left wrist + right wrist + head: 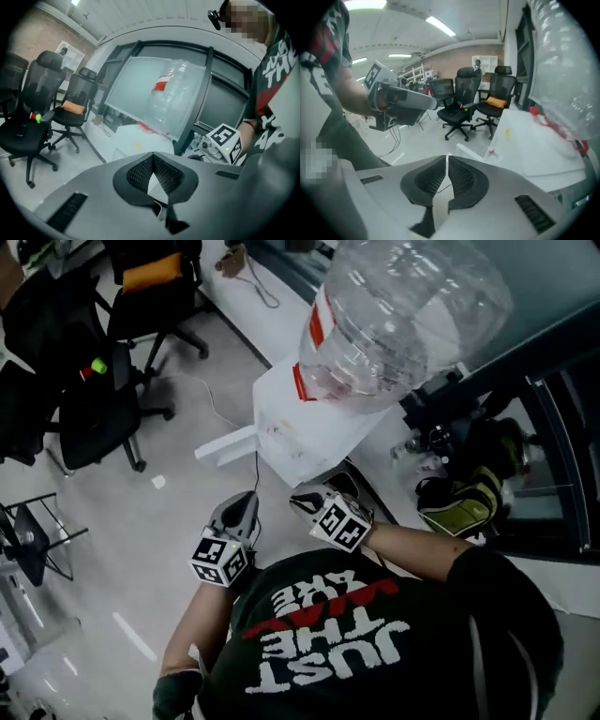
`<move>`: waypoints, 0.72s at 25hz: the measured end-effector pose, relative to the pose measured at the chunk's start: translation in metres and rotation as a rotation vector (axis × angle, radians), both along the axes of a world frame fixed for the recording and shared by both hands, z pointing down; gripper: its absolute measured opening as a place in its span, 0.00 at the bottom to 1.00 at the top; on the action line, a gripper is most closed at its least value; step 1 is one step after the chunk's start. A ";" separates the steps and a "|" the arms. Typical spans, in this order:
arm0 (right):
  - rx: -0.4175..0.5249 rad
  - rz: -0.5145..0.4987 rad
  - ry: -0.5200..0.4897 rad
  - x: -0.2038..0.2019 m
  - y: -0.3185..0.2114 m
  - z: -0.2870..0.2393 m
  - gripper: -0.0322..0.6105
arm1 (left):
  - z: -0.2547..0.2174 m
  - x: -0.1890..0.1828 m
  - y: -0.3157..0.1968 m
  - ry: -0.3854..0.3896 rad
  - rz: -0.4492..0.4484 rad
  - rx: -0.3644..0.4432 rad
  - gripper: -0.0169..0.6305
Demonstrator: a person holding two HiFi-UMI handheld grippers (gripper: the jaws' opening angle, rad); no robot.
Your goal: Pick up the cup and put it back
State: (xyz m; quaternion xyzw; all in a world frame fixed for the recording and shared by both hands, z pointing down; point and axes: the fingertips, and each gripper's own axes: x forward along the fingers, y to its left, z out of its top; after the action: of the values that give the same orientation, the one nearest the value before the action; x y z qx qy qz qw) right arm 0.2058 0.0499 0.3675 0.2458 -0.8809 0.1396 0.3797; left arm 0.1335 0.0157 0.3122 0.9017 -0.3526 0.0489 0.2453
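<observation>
Left gripper jaws together, empty; right gripper pinched to a hairline, nothing in it. Both sit lower centre of head view, just below the water dispenser. Cup: not in any view. Risk, IMO: reaching w/ jaws closed would knock the cup over, or clip the dispenser's bottle
</observation>
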 end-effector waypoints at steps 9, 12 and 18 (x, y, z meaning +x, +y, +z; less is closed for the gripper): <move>0.282 0.155 -0.291 0.076 -0.022 -0.199 0.11 | -0.188 0.073 -0.001 0.081 0.179 0.250 0.04; 0.365 0.209 -0.384 0.101 -0.022 -0.256 0.11 | -0.225 0.098 0.005 0.099 0.242 0.305 0.04; 0.519 0.295 -0.532 0.145 -0.025 -0.350 0.11 | -0.288 0.126 0.003 0.110 0.302 0.409 0.04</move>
State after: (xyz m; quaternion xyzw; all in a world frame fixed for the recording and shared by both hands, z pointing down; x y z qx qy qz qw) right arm 0.3509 0.0245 0.0175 0.4125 -0.9098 0.0242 0.0397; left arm 0.2595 0.0184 0.0241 0.9763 -0.2026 -0.0362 0.0667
